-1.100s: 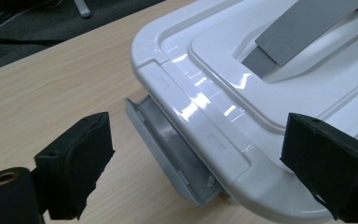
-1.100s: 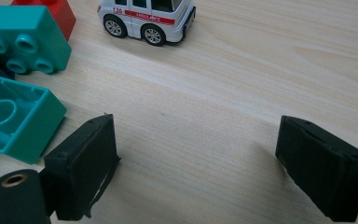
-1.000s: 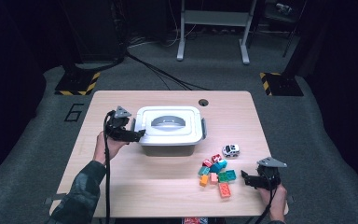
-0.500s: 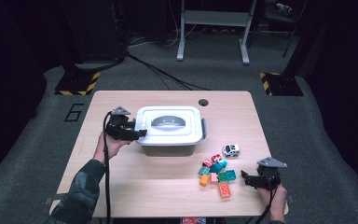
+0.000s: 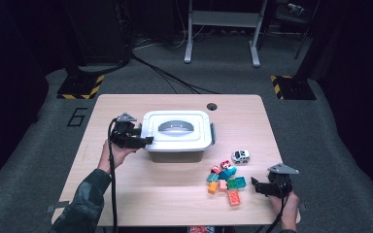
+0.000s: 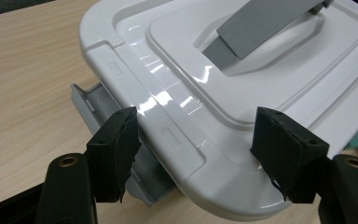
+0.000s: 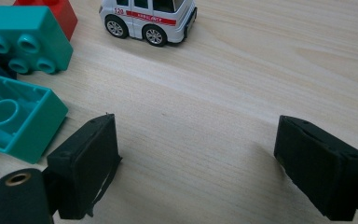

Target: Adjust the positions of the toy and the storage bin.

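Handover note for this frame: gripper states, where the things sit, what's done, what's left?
Left gripper: jaws have just been closing around the left edge of the white plastic lidded box, one pad by its grey side latch; contact unclear.
Right gripper: open over bare wooden table.
Coloured toy bricks and the white toy ambulance lie loose right of the box.
Done: nothing packed; lid still on.
Left: probably unlatch, lift the lid, load toys.

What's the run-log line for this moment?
left claw: just been closing, astride box lid edge by grey latch, grip unclear | right claw: open, over bare table | blocks, toy car: loose
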Demonstrator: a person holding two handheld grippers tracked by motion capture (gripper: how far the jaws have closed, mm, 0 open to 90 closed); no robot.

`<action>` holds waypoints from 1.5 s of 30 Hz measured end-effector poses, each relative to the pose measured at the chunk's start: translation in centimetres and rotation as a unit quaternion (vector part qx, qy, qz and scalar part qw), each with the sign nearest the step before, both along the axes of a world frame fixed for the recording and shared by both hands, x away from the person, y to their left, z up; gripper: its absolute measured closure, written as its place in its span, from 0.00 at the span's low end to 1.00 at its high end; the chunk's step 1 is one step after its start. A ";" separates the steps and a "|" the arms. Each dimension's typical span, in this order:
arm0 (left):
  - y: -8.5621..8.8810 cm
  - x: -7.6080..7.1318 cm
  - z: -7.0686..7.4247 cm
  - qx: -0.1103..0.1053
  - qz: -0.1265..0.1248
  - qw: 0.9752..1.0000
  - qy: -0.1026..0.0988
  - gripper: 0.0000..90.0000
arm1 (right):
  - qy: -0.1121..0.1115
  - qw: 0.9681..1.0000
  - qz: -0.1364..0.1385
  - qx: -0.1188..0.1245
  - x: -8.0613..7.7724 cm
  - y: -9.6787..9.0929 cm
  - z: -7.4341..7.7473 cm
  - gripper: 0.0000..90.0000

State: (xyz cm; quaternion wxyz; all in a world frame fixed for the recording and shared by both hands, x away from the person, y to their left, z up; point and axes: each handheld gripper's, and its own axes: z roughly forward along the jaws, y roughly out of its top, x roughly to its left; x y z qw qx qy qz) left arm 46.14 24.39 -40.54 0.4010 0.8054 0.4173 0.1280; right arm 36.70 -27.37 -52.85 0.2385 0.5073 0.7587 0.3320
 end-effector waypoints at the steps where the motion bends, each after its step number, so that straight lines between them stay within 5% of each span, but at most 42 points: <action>1: -0.2 -0.1 0.0 0.000 -0.002 1.000 0.000 0.33 | 0.000 1.000 0.000 0.000 0.0 0.0 0.0 0.14; 8: -1.2 0.2 0.5 0.037 -0.005 0.999 -0.024 0.20 | 0.001 1.000 0.000 0.002 0.0 0.0 0.0 0.14; 12: -2.7 0.8 1.6 0.050 -0.028 0.997 -0.051 0.16 | 0.001 1.000 0.000 0.001 0.0 0.0 0.0 0.14; 22: -5.9 2.9 2.1 0.078 -0.059 0.994 -0.051 0.04 | 0.003 1.000 -0.001 0.003 0.0 0.0 0.0 0.14; 24: -6.6 3.0 2.1 0.080 -0.069 0.993 -0.053 0.11 | 0.003 1.000 -0.002 0.004 0.0 0.0 0.0 0.14; 26: -6.9 3.2 2.2 0.091 -0.084 0.991 -0.060 0.30 | 0.003 1.000 -0.002 0.004 0.0 0.0 0.0 0.14; 33: -7.8 3.2 2.3 0.098 -0.107 0.987 -0.074 0.54 | 0.004 1.000 -0.001 0.004 0.0 0.0 0.0 0.14; 34: -7.9 3.2 2.2 0.112 -0.104 0.985 -0.081 0.57 | 0.005 1.000 -0.004 0.006 0.0 0.0 0.0 0.14; 40: -7.8 3.0 2.3 0.117 -0.109 0.984 -0.080 0.58 | 0.005 1.000 -0.004 0.006 0.0 0.0 0.0 0.14; 45: -8.0 2.3 2.4 0.117 -0.093 0.986 -0.072 0.59 | 0.005 1.000 -0.003 0.005 0.0 0.0 0.0 0.14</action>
